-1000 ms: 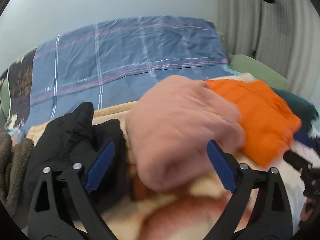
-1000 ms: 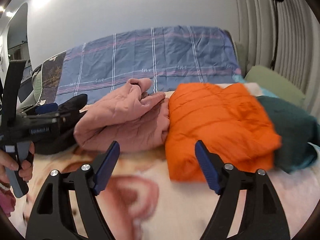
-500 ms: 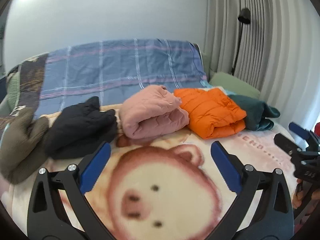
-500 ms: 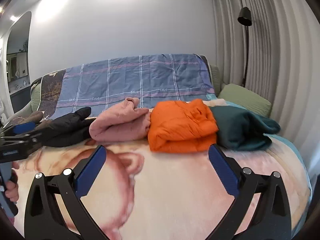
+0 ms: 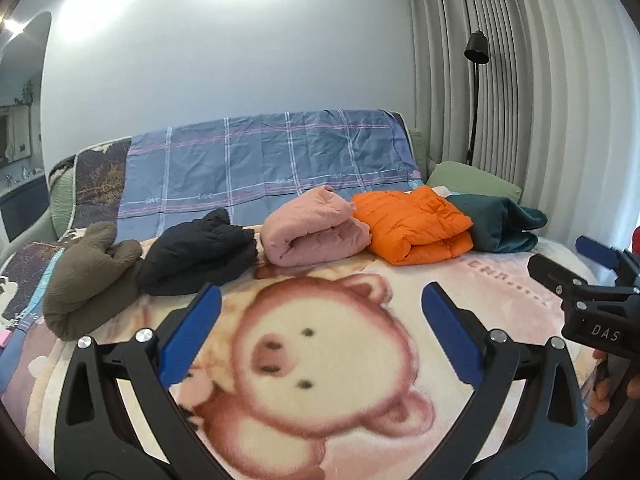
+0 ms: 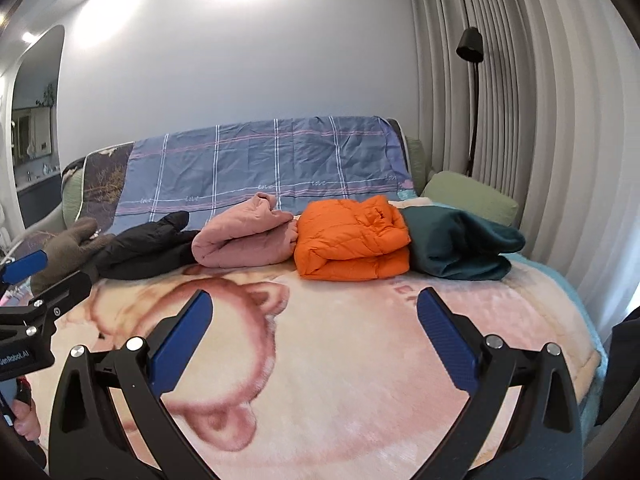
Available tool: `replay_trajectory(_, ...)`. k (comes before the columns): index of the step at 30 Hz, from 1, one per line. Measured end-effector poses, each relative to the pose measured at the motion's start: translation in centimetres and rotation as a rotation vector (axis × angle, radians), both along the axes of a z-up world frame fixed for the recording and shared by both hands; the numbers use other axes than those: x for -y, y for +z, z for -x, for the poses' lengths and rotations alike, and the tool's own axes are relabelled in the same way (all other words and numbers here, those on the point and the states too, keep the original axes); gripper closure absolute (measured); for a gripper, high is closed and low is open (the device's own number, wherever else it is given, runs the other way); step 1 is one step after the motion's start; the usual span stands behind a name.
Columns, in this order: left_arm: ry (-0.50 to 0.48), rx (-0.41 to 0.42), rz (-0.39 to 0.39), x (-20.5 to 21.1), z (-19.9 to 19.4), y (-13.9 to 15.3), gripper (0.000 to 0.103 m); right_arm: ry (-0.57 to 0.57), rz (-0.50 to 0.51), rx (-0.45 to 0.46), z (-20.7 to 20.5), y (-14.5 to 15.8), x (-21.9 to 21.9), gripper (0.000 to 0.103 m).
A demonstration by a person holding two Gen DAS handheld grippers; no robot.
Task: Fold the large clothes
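Five folded garments lay in a row across the far part of the pink plush bear-print blanket [image 5: 500, 280], just in front of the blue plaid sheet [image 5: 280, 160] draped over the sofa back. From the left wrist view the row ran, left to right: an olive-brown fleece bundle [image 5: 86, 276], a black padded jacket [image 5: 200, 256], a dusty-pink quilted jacket [image 5: 316, 228] rolled into a thick fold, a bright orange puffer jacket [image 5: 416, 228] folded square, and a dark teal garment [image 5: 504, 224] beside the green cushion [image 5: 472, 180]. Each touched or nearly touched its neighbour; the pink one rested against the orange.

The left gripper [image 5: 320, 312] hung over the bear's face with its blue-padded fingers spread wide and nothing between them — well short of the clothes. The right gripper [image 6: 314, 314] stood the same way in its own view, fingers apart and empty, over bare blanket in front of the orange jacket. Each tool showed at the edge of the other's view, again with its blue pads apart.

A black floor lamp [image 6: 470, 48] stood against the pale pleated curtain [image 6: 540, 120] at the right.
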State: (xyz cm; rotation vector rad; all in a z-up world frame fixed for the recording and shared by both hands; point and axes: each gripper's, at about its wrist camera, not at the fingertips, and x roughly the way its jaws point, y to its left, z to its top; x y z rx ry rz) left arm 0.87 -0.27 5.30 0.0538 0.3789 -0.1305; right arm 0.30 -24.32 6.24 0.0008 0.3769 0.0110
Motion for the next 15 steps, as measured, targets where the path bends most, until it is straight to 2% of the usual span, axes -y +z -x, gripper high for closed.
replay_trajectory(9, -0.008, -0.038, -0.028, 0.7, 1.6, -1.2, 0.002, -0.004, 0.012, -0.031, 1.1, -0.9, -0.2, 0.001)
replay_trajectory(15, 0.004, -0.033, -0.056, 1.2, 1.9, -1.4, 0.002, -0.019, 0.025, -0.029, 1.4, -1.2, -0.2, 0.001)
